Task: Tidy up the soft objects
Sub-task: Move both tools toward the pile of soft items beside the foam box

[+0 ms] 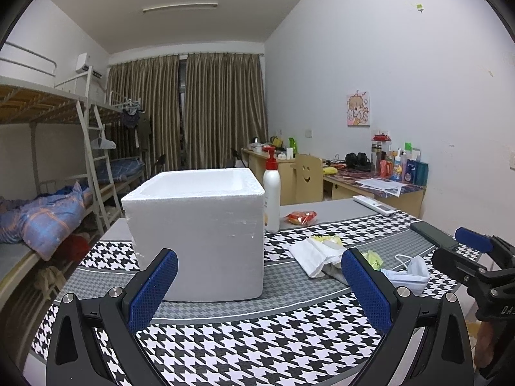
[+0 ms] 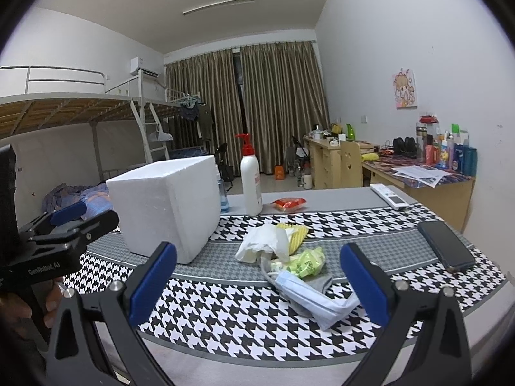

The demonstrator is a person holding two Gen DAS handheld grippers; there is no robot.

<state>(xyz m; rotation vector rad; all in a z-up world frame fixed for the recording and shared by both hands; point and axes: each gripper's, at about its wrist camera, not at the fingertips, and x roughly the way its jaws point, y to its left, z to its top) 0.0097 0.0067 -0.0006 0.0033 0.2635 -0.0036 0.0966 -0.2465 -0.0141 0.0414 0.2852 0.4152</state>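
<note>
A white foam box (image 1: 199, 234) (image 2: 167, 202) stands open-topped on the houndstooth cloth. To its right lies a heap of soft things: a white tissue (image 2: 264, 243) (image 1: 310, 255), a yellow wrapper (image 2: 297, 233), a green packet (image 2: 305, 262), a grey cloth (image 2: 318, 281) and a blue face mask (image 2: 309, 299) (image 1: 407, 275). My left gripper (image 1: 259, 284) is open in front of the box, nothing between its pads. My right gripper (image 2: 257, 283) is open just before the mask and heap, empty. Each gripper shows at the edge of the other's view.
A white pump bottle (image 2: 251, 183) and a red snack packet (image 2: 289, 204) sit behind the heap. A white remote (image 2: 389, 196) and a dark phone (image 2: 445, 246) lie to the right. Bunk beds stand on the left, cluttered desks on the right.
</note>
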